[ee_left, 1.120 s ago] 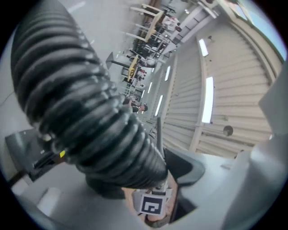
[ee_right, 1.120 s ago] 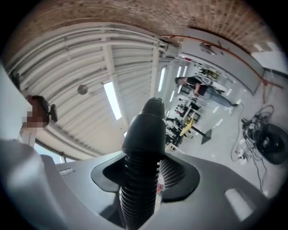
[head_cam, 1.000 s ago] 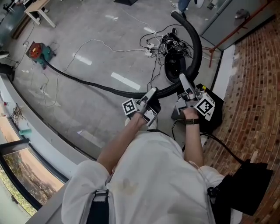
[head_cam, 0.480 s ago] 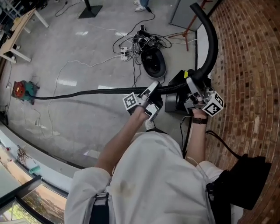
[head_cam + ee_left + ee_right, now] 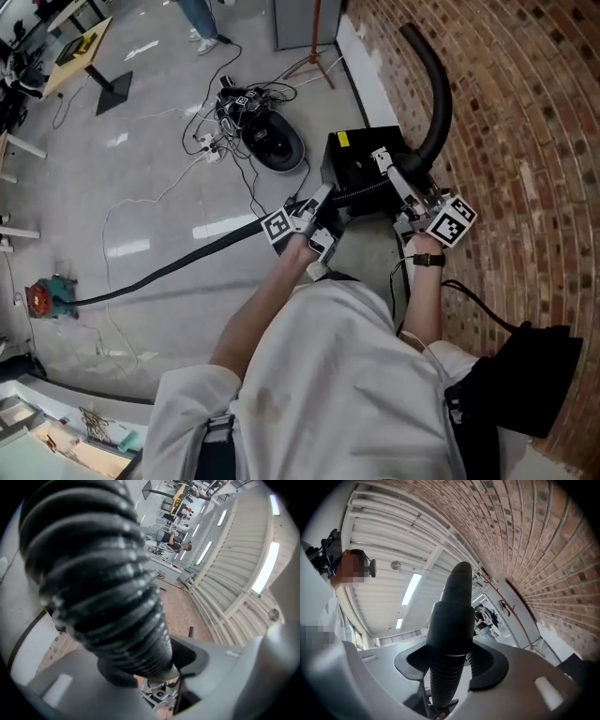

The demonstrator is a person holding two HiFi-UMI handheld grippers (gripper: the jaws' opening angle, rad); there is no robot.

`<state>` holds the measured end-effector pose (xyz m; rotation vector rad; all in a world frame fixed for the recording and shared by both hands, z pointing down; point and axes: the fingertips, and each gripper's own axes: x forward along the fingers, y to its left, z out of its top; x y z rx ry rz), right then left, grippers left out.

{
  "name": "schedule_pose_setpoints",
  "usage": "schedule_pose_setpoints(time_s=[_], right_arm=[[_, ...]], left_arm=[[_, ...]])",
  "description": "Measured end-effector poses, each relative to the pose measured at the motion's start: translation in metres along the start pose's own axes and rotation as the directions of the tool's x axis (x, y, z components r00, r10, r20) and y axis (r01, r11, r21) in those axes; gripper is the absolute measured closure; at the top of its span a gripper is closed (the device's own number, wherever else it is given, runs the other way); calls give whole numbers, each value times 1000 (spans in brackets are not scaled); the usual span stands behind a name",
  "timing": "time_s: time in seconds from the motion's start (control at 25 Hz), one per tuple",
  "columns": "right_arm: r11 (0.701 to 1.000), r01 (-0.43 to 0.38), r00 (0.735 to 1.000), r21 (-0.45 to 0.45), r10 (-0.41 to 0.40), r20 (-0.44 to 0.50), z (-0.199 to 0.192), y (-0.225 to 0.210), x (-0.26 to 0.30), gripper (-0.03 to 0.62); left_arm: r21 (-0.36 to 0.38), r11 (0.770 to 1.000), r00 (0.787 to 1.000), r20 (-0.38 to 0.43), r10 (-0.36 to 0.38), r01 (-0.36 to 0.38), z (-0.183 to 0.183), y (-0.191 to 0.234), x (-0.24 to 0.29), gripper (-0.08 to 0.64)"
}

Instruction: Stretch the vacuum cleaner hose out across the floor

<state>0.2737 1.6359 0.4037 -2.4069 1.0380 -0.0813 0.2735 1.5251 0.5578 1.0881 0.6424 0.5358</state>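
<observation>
A black ribbed vacuum hose (image 5: 169, 272) runs from a red and green vacuum cleaner (image 5: 42, 298) at the far left, across the grey floor, up to my grippers. My left gripper (image 5: 323, 199) has the hose (image 5: 103, 573) between its jaws, which are closing onto it and touch its ribs. My right gripper (image 5: 386, 167) is shut on the hose further along, at the smooth cuff (image 5: 452, 616). Beyond that grip the curved black end tube (image 5: 436, 84) rises in front of the brick wall.
A black box (image 5: 361, 155) sits on the floor just beyond both grippers, against a brick wall (image 5: 525, 141) on the right. A round black device with tangled cables (image 5: 272, 145) lies further out. White cords trail across the floor (image 5: 122, 169). A dark bag (image 5: 525, 384) hangs at my right side.
Both grippers have carried the hose to the right, toward the brick wall. The stretch of hose back to the vacuum cleaner has drawn straighter, and the black box has come under the grippers.
</observation>
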Motion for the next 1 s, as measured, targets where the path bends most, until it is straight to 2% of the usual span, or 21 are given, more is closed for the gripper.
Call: schedule_pose_setpoints(time_s=[0.12, 0.2, 0.44, 0.68, 1.0], right_arm=[[998, 57, 998, -23, -58, -34, -12, -8, -9, 388], [997, 67, 996, -23, -68, -50, -18, -12, -11, 387], [998, 28, 997, -53, -32, -76, -18, -10, -5, 387], [997, -2, 990, -79, -9, -141, -31, -9, 4, 383], [998, 8, 985, -61, -18, -172, -51, -4, 11, 376]], left_arm=[[29, 999, 999, 10, 31, -32, 1, 8, -3, 373], [40, 998, 999, 24, 43, -44, 4, 13, -6, 374], [41, 999, 999, 28, 32, -33, 6, 13, -5, 376], [24, 998, 997, 63, 48, -50, 12, 23, -14, 376], [16, 998, 993, 99, 63, -65, 23, 24, -36, 376]])
